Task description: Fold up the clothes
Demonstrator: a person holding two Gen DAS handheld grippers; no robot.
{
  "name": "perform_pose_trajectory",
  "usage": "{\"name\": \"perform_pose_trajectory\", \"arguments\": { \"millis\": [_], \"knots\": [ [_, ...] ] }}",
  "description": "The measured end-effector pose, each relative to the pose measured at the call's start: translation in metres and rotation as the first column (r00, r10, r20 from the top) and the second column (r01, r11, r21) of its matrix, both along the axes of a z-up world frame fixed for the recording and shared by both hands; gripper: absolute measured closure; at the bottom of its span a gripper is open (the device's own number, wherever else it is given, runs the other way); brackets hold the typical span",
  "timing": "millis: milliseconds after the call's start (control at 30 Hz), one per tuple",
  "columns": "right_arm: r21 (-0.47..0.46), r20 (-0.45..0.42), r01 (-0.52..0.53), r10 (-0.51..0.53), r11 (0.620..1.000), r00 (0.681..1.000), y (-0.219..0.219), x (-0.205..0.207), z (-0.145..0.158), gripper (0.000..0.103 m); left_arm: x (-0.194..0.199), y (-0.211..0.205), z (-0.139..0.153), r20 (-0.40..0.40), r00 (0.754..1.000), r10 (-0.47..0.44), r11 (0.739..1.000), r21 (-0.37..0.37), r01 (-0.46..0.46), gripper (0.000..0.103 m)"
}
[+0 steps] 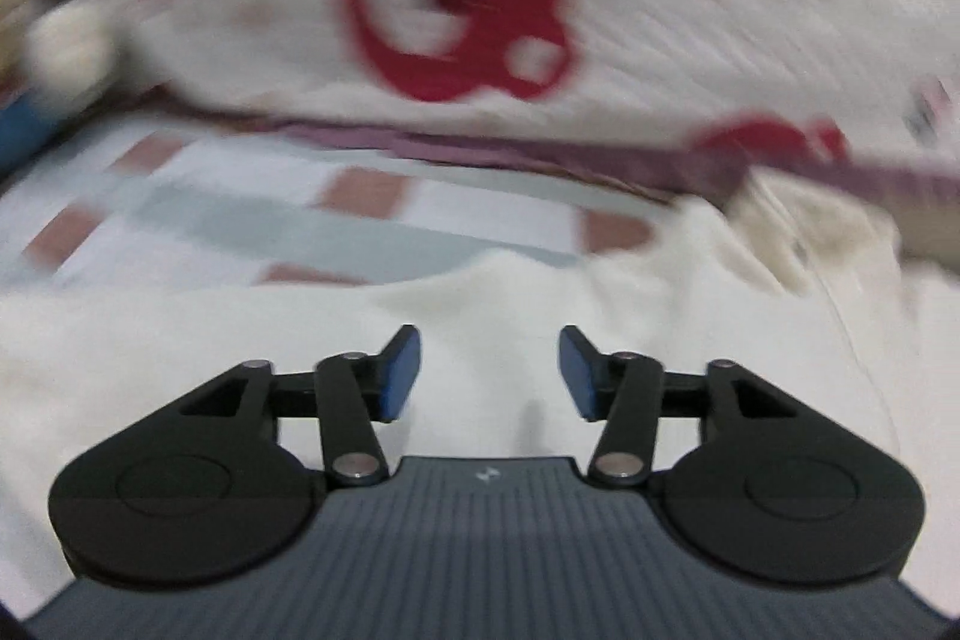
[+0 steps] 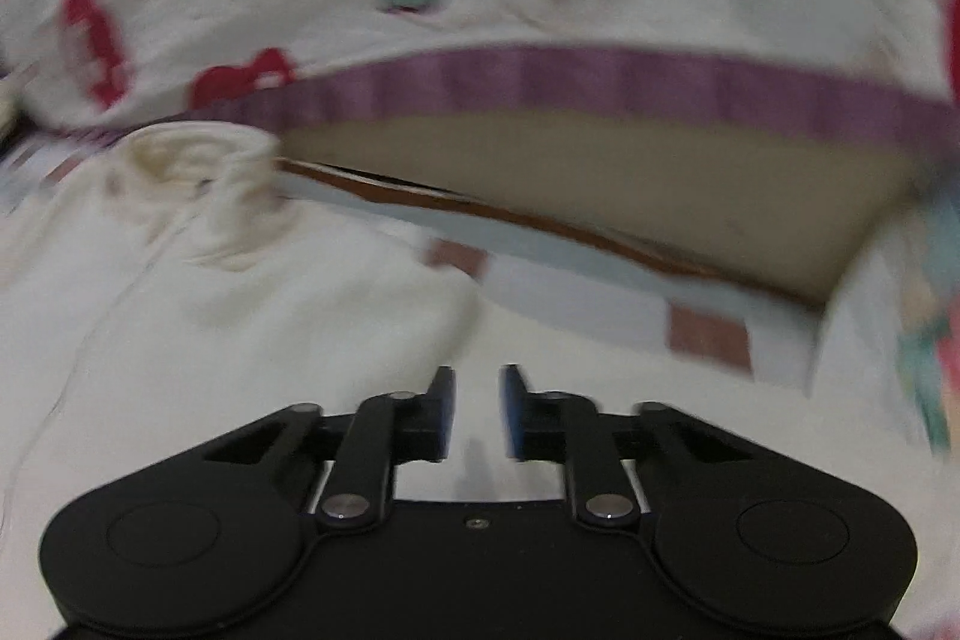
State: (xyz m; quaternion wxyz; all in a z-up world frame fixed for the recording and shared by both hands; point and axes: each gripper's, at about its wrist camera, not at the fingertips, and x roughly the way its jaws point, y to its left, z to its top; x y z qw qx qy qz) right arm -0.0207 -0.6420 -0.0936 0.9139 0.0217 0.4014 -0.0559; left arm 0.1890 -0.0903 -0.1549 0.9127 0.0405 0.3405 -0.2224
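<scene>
Cream cotton garment lies spread on a checked bedsheet, directly beneath both tools. Left gripper tilts downward over it, fingers parted, nothing between them. Right gripper angles down likewise, fingers a narrow gap apart, empty. The garment's bunched collar sits near a purple-banded quilt edge. Bare sheet remains between garment and quilt. Both views are motion-blurred.
</scene>
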Motion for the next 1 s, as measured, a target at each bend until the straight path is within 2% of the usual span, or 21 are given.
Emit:
{"name": "perform_pose_trajectory", "arguments": {
  "millis": [67,133,200,300,367,433,500,567,667,733,767,800,833,867,933,1000],
  "knots": [
    [-0.021,0.001,-0.061,0.061,0.998,0.998,0.007,0.014,0.006,0.086,0.013,-0.021,-0.002,0.008,0.997,-0.074,0.996,0.056,0.073,0.043],
    [-0.05,0.002,-0.097,0.097,0.994,0.995,0.016,0.032,0.01,0.079,0.033,-0.038,-0.008,0.04,0.992,-0.118,0.984,0.143,0.111,0.036],
    [-0.039,-0.007,-0.113,0.112,0.993,0.994,0.025,0.051,0.006,0.056,0.056,-0.046,-0.015,0.037,0.986,-0.16,0.964,0.219,0.148,0.035],
    [-0.038,-0.028,-0.143,0.142,0.989,0.99,0.036,0.073,-0.003,0.05,0.081,-0.052,-0.025,-0.004,0.98,-0.2,0.939,0.284,0.193,0.035],
    [-0.044,-0.04,-0.159,0.157,0.986,0.987,0.04,0.082,-0.008,0.05,0.092,-0.048,-0.03,-0.045,0.976,-0.215,0.941,0.259,0.219,0.034],
    [-0.048,-0.049,-0.171,0.168,0.984,0.984,0.043,0.088,-0.012,0.047,0.103,-0.04,-0.036,-0.12,0.974,-0.193,0.956,0.202,0.214,0.031],
    [-0.057,-0.067,-0.177,0.173,0.982,0.983,0.042,0.096,-0.019,0.042,0.112,-0.032,-0.044,-0.191,0.972,-0.136,0.978,0.133,0.163,0.026],
    [-0.07,-0.119,-0.173,0.164,0.982,0.979,0.04,0.11,-0.029,0.041,0.114,-0.027,-0.047,-0.208,0.973,-0.104,0.99,0.075,0.122,0.023],
    [-0.067,-0.197,-0.151,0.136,0.986,0.971,0.035,0.13,-0.045,0.036,0.114,-0.033,-0.051,-0.212,0.972,-0.102,0.99,0.071,0.12,0.013],
    [-0.007,-0.185,-0.102,0.099,0.995,0.978,0.03,0.13,-0.05,0.035,0.111,-0.041,-0.055,-0.198,0.974,-0.108,0.986,0.103,0.13,0.011],
    [0.023,-0.18,-0.078,0.081,0.997,0.98,0.027,0.13,-0.053,0.035,0.107,-0.045,-0.057,-0.182,0.977,-0.112,0.982,0.128,0.137,0.015],
    [0.053,-0.175,-0.053,0.062,0.997,0.983,0.025,0.13,-0.056,0.039,0.104,-0.049,-0.056,-0.169,0.978,-0.123,0.978,0.144,0.148,0.032],
    [0.083,-0.171,-0.029,0.043,0.996,0.984,0.023,0.131,-0.059,0.052,0.1,-0.052,-0.052,-0.156,0.979,-0.129,0.975,0.159,0.154,0.081],
    [0.112,-0.166,-0.006,0.025,0.994,0.986,0.021,0.13,-0.061,0.093,0.097,-0.055,-0.046,-0.143,0.981,-0.129,0.972,0.177,0.153,0.096],
    [0.132,-0.113,0.01,0.005,0.991,0.994,0.023,0.123,-0.057,0.091,0.09,-0.056,-0.037,-0.06,0.994,-0.095,0.964,0.244,0.107,0.096],
    [0.101,-0.086,-0.006,0.015,0.995,0.996,0.025,0.117,-0.051,0.092,0.086,-0.053,-0.03,0.02,0.999,-0.047,0.955,0.295,0.039,0.096]
  ]
}}
